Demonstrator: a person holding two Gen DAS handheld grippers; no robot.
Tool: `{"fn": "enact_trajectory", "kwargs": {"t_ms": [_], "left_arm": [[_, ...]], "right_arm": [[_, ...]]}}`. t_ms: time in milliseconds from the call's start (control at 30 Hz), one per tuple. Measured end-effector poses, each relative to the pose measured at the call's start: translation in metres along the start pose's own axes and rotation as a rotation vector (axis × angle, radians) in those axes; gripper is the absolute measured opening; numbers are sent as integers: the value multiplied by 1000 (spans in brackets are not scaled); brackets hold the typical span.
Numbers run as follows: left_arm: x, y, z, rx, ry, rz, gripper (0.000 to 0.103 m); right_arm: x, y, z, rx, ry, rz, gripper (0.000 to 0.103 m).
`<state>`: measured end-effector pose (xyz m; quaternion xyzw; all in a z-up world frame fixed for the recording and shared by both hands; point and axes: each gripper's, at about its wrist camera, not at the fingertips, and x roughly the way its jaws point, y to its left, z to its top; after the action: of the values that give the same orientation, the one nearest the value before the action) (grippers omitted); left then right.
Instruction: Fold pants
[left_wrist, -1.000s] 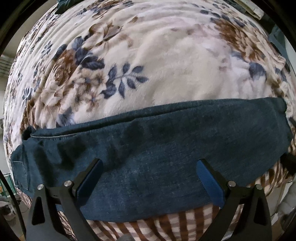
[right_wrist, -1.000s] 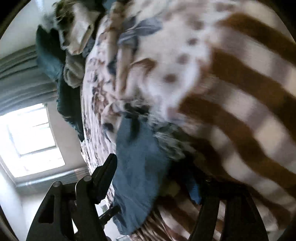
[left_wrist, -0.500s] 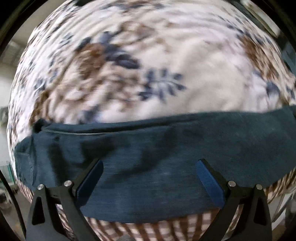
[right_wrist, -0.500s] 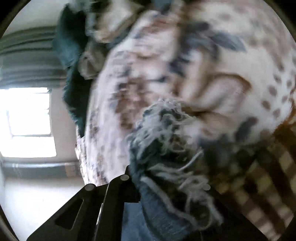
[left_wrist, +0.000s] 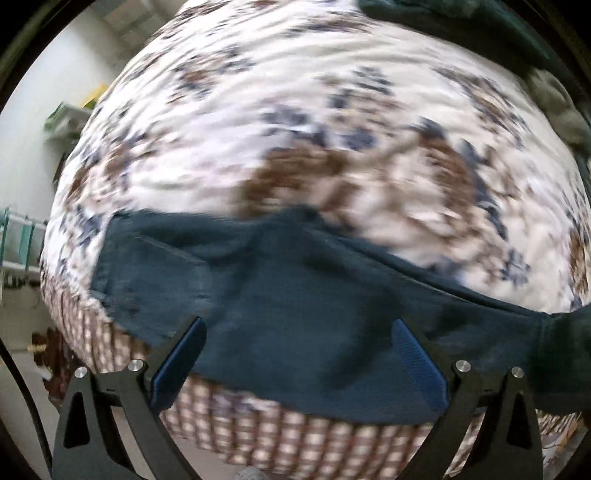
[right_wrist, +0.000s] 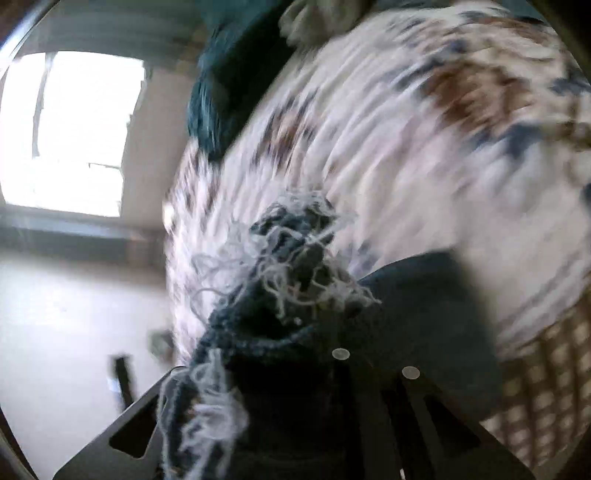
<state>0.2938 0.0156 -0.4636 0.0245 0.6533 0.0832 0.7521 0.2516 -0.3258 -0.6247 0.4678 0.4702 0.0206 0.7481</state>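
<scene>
Your pants (left_wrist: 295, 310) lie as a long dark denim band across the near edge of the floral blanket (left_wrist: 295, 129), which serves here as the landmark. The waist end, with a stitched pocket seam, sits toward the blanket's left side in the left wrist view, and the leg runs off toward the blanket's right side, where it lifts away from the surface. Below the blanket's near edge a brown-and-white checked cover (left_wrist: 280, 428) hangs down, and the lower border of the denim overlaps its top.

Your left gripper (left_wrist: 295, 354) hovers over the denim at the blanket's near edge with its jaws spread wide. The blue pads (left_wrist: 417, 365) stand well apart, with only flat fabric showing between them, and nothing is pinched.

Your right gripper (right_wrist: 295, 369) is clamped on the frayed hem (right_wrist: 288, 258) of the pants. The dark cloth bunches up out of the closed jaws, and pale loose threads spill forward and down the left finger. This end is held up off the blanket, which shows blurred behind it.

At the blanket's far edge lies a heap of dark teal cloth (right_wrist: 221, 92) with a pale garment (right_wrist: 317, 18) beside it. Past the blanket's edge in the right wrist view a bright window (right_wrist: 74, 129) fills the wall.
</scene>
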Motion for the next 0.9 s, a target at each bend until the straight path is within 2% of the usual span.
{"fn": "enact_trajectory", "kwargs": {"t_ms": [100,200,267,300,333,367,400,433,500,567,667,700,733,800,833,900], "left_arm": [[-2,46,3,-39,-6,10,103],[2,84,5,-68,-18,15,103],[7,100,4,-72,-18,21,103],[11,106,4,-73,-13,16,103],[17,112,4,-76,-2,3,103],[19,116,4,-77,3,-2,103],[22,118,4,-80,11,-12,103],[24,119,3,-82,16,-26,103],[28,113,3,-76,33,-62,103],[28,101,3,-59,49,-113,103],[40,70,1,-8,107,-176,103],[47,59,0,11,130,-187,103],[57,43,-2,39,154,-198,103],[71,21,-7,84,183,-200,103],[81,8,-11,117,198,-191,103],[100,-16,-20,204,214,-137,103]], "right_arm": [[83,50,-55,-115,113,-96,10],[150,73,-110,-206,226,-169,10],[200,85,-141,-275,335,-239,18],[214,87,-152,-294,365,-287,30],[221,92,-161,-318,373,-310,53],[224,100,-161,-332,377,-287,65],[221,107,-161,-336,387,-266,84],[218,114,-158,-340,392,-258,87],[193,126,-145,-340,363,-222,87],[160,137,-118,-337,298,-243,87],[119,137,-78,-360,212,-364,87],[112,132,-70,-374,199,-435,87],[103,123,-65,-401,203,-544,87],[102,101,-55,-415,226,-634,87],[106,82,-54,-410,267,-675,87],[118,58,-58,-437,342,-739,87]]}}
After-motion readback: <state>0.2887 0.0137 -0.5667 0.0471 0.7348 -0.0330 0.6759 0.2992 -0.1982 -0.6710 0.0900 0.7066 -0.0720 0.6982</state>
